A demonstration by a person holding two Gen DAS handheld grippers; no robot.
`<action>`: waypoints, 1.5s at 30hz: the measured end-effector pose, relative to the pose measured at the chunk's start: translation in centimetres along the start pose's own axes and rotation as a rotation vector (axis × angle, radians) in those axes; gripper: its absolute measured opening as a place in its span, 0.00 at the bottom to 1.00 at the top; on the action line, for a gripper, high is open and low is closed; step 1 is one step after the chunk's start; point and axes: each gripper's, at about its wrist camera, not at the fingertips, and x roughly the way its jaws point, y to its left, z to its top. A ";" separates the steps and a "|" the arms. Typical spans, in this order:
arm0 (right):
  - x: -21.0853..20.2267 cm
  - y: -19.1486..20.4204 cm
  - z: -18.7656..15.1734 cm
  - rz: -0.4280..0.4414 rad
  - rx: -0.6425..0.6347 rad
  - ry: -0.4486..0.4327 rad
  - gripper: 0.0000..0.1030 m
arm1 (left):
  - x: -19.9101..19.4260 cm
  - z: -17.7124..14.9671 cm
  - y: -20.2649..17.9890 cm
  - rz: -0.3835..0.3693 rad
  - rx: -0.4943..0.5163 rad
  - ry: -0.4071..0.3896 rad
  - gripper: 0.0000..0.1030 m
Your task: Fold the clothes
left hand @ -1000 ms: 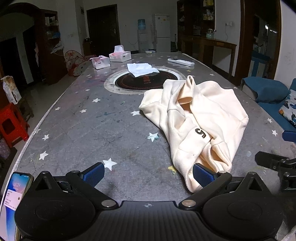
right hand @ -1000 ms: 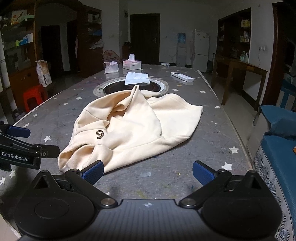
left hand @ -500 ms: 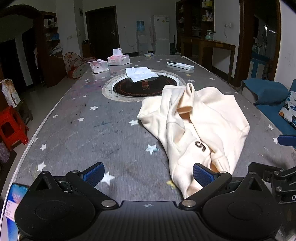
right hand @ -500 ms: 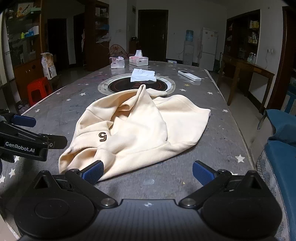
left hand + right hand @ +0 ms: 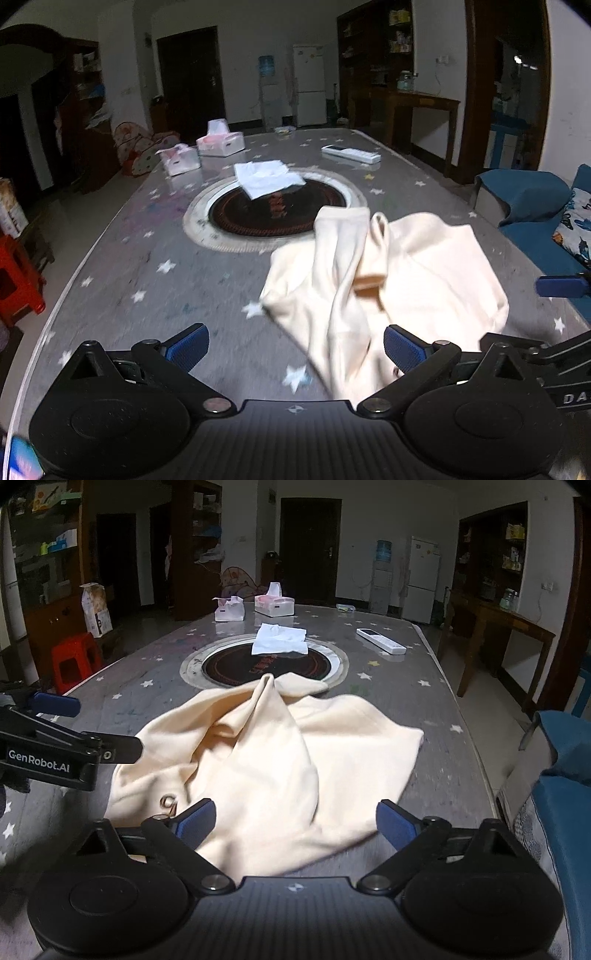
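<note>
Cream garment (image 5: 273, 760) lies crumpled on the table (image 5: 413, 701), left claw (image 5: 295, 347) and right claw (image 5: 295, 819) both released, hovering low over its near edge.

**Cream garment lies crumpled on the table**

The cream garment (image 5: 406, 280) is one piece of soft, thick cloth, not folded. It lies in a loose heap with deep folds and a raised ridge in the middle (image 5: 269, 738). A small dark number mark shows near its front edge.
</note>
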 end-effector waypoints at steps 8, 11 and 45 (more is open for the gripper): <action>3.3 -1.0 2.5 0.038 -0.006 0.019 0.79 | 3.8 2.1 -1.0 -0.035 0.082 0.019 0.85; 4.4 -1.6 3.2 0.044 0.004 0.030 0.71 | 5.1 2.4 -1.4 -0.050 0.115 0.030 0.70; 7.6 -1.4 7.2 0.076 -0.059 -0.007 0.06 | 8.3 3.2 0.9 -0.089 0.097 0.069 0.13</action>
